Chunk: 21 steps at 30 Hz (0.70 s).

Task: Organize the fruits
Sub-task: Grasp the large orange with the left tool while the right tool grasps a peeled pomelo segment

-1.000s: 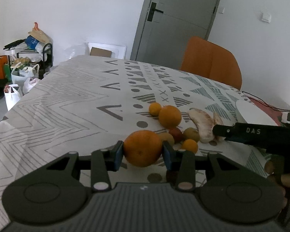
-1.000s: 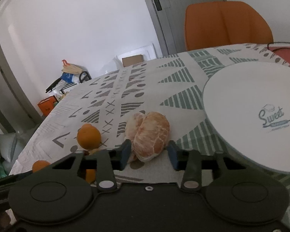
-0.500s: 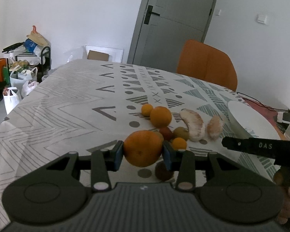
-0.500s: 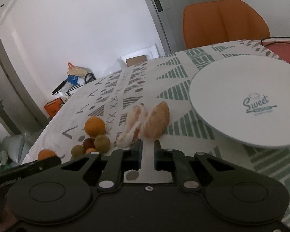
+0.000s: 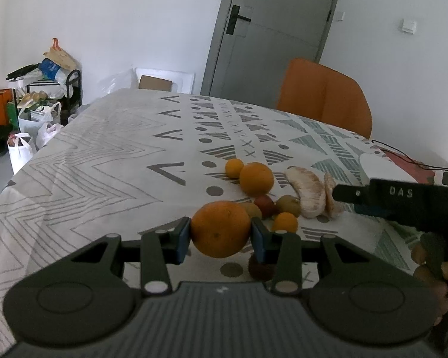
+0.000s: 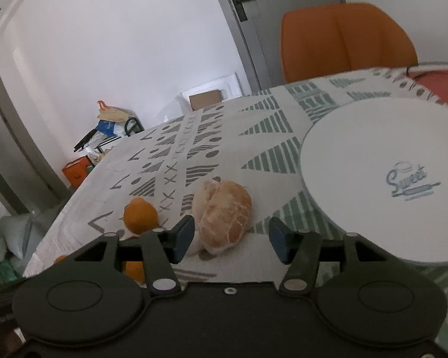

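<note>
Left gripper (image 5: 221, 234) clamps a large orange (image 5: 221, 228) between its pads, raised above the patterned tablecloth (image 5: 104, 161). Right gripper (image 6: 228, 238), jaws just opened wide, frames the peeled citrus halves (image 6: 224, 213) without pressing them. White plate (image 6: 382, 185) at two o'clock of that gripper is empty; sorting appears barely begun. Loose fruit cluster (image 5: 262, 191) remains at twelve o'clock. Orange chair (image 5: 324, 98) and grey door (image 5: 271, 35) beyond
</note>
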### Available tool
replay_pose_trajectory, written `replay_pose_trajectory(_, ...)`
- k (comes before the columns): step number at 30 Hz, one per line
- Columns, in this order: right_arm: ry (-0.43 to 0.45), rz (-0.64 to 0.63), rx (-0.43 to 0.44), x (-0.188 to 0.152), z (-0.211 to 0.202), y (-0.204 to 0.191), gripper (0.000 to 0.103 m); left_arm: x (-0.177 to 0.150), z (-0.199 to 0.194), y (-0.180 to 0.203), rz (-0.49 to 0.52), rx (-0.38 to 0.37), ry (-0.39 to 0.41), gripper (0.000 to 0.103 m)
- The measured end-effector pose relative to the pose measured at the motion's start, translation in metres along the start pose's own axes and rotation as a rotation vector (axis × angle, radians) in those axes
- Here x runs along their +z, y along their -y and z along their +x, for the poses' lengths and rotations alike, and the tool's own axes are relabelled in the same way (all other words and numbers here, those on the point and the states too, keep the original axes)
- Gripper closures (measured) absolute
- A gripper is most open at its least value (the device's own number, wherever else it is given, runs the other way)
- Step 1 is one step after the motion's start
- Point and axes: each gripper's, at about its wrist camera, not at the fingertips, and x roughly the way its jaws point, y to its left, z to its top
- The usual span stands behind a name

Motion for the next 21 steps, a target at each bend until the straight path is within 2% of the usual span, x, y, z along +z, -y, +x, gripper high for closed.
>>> replay_pose_trajectory(5, -0.018, 0.002, -0.019, 0.001, 0.016, -0.007, 0.050, 0.001, 0.005, -0.003, -0.005, 0.009, -0.005, 0.062)
replay_pose_trajectory(7, -0.012, 0.002, -0.033, -0.001, 0.019, -0.008, 0.058, 0.002, 0.006, -0.004, -0.008, 0.012, -0.005, 0.062)
replay_pose_trajectory(8, -0.010, -0.009, -0.046, -0.002, 0.019, -0.009, 0.065, 0.003, 0.007, -0.005, -0.009, 0.012, -0.005, 0.062)
replay_pose_trajectory(11, -0.025, 0.025, -0.006, 0.000, 0.015, -0.002, 0.071, 0.004, 0.006, -0.004, -0.010, 0.013, -0.005, 0.062)
replay_pose_trajectory(13, -0.013, 0.023, 0.004, 0.000, 0.008, 0.000, 0.080, 0.004, 0.005, -0.003, -0.006, 0.009, 0.000, 0.062)
replay_pose_trajectory(14, 0.001, 0.015, 0.007, 0.000, 0.003, 0.000, 0.090, 0.004, 0.004, -0.002, -0.002, 0.008, 0.005, 0.062)
replay_pose_trajectory(15, 0.002, 0.013, 0.013, 0.001, 0.000, 0.001, 0.092, 0.004, 0.002, 0.000, 0.003, 0.006, 0.010, 0.062)
replay_pose_trajectory(21, 0.010, 0.020, 0.052, 0.000, -0.011, 0.005, 0.095, 0.007, -0.004, 0.011, 0.023, -0.009, 0.026, 0.062)
